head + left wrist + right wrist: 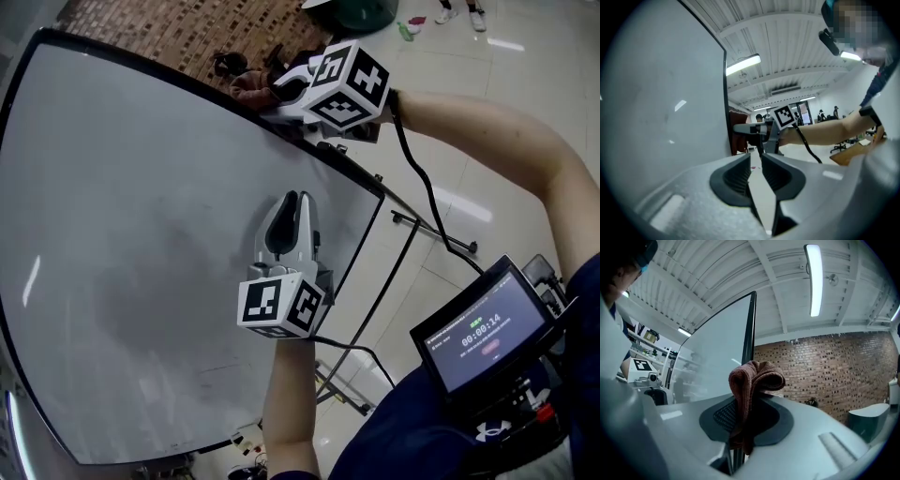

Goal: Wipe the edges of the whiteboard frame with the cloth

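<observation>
At whiteboard frame [751, 324], right gripper [269, 97] jaws clamp cloth [754, 376] by its fold: soft, limp, prob. light; left gripper [756, 159] jaws slightly apart, empty.

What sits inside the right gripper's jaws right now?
A brown cloth, pinched in the right gripper, its bunched top poking above the pads. The whiteboard's black frame edge rises just behind. The cloth hides whether it touches the frame.

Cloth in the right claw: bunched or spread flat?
Bunched. The right claw pinches the cloth into a folded wad that bulges past its pads at the whiteboard frame.
</observation>
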Action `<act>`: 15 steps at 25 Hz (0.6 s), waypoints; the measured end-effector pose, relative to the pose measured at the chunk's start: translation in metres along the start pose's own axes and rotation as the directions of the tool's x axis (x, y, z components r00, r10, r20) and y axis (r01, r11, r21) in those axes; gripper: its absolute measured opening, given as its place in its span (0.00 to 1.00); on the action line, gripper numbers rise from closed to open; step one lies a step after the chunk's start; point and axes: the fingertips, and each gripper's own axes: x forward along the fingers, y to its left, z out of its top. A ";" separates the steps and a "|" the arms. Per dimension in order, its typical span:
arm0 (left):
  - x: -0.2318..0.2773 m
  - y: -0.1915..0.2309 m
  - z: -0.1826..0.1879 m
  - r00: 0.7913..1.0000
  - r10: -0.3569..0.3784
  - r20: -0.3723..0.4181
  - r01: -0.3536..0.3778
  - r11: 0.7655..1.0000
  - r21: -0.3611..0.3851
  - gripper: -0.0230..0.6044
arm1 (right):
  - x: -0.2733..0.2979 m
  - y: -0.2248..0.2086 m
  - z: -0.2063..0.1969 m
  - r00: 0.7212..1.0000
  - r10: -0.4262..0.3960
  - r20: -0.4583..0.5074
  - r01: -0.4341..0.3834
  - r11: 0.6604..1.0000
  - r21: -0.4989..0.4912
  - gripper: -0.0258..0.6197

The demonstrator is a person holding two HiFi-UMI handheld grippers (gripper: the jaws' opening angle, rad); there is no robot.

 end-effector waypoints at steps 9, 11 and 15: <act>0.001 -0.009 -0.041 0.996 -0.023 -0.083 0.018 0.998 -0.063 0.16 | -0.003 0.030 -0.053 1.000 0.014 0.017 -0.014 0.999 0.047 0.13; 0.005 -0.014 -0.043 0.995 -0.036 -0.088 0.030 0.997 -0.075 0.16 | -0.006 0.031 -0.067 1.000 0.023 -0.014 -0.023 0.998 0.050 0.13; 0.013 -0.029 -0.050 0.991 -0.074 -0.115 0.065 0.995 -0.081 0.16 | -0.014 0.032 -0.092 0.998 0.034 -0.061 -0.030 0.997 0.066 0.13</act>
